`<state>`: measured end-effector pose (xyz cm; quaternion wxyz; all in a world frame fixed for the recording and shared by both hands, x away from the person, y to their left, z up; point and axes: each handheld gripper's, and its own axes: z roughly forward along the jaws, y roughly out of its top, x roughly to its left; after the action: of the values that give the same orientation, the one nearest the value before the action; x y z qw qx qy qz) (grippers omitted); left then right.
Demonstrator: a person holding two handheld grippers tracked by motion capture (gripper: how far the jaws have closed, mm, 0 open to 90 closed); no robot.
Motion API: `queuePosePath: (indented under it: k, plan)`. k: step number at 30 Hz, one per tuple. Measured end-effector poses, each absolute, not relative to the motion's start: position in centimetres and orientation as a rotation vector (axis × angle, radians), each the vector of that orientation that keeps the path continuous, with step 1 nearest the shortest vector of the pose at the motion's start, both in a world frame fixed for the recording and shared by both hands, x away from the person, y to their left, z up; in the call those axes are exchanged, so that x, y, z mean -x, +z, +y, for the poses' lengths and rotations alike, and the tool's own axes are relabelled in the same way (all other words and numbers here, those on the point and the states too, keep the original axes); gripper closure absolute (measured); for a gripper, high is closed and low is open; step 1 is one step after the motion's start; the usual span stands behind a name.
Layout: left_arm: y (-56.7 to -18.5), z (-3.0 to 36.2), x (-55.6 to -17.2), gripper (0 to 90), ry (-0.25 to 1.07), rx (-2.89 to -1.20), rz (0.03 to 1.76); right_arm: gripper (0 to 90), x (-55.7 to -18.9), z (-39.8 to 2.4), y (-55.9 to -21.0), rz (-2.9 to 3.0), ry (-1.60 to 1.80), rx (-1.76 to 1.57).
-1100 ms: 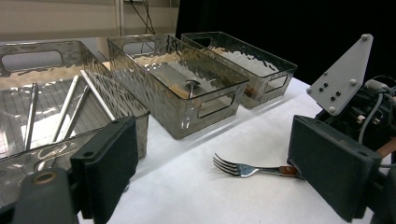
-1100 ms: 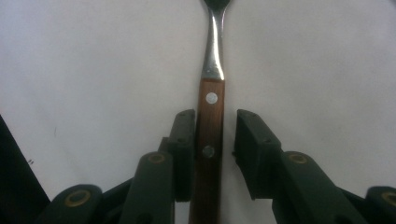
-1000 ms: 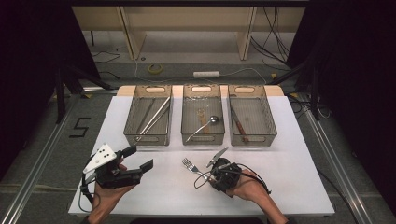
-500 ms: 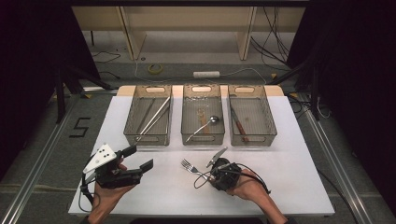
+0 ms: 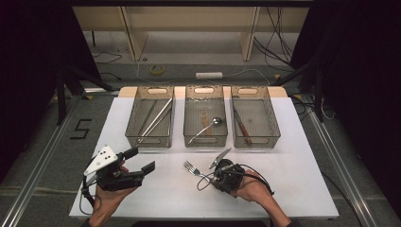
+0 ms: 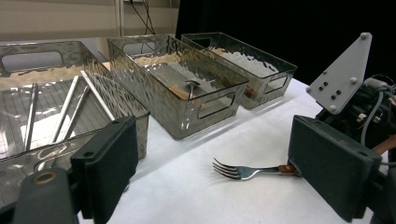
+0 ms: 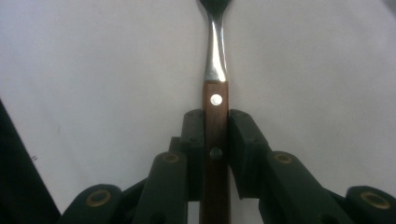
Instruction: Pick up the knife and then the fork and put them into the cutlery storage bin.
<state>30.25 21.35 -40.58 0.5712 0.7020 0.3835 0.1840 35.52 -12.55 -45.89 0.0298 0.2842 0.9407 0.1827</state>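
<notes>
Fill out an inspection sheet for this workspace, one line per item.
Surface: white table, bare at front.
Job's things: fork, wooden handle between the pads, tines on the table.
Clutter: left bin holds metal rods; middle bin a spoon; right bin a wooden-handled utensil.
Grippers: right gripper has just been closing, shut on fork; left gripper open, empty.
Cables: one loops from right gripper.
Surroundings: floor cables, tape roll.

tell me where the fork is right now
In the high view the fork lies on the white table, in front of the middle bin, its wooden handle clamped in the right claw.
</notes>
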Motion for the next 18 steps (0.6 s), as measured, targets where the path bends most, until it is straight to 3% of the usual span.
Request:
queuePosePath:
  k: [18]
  plan:
    - [-40.7,21.5,-30.4,15.7,0.423,-1.639,0.908,77.7,-36.4,-14.5,-43.4,2.831,0.710,-0.925]
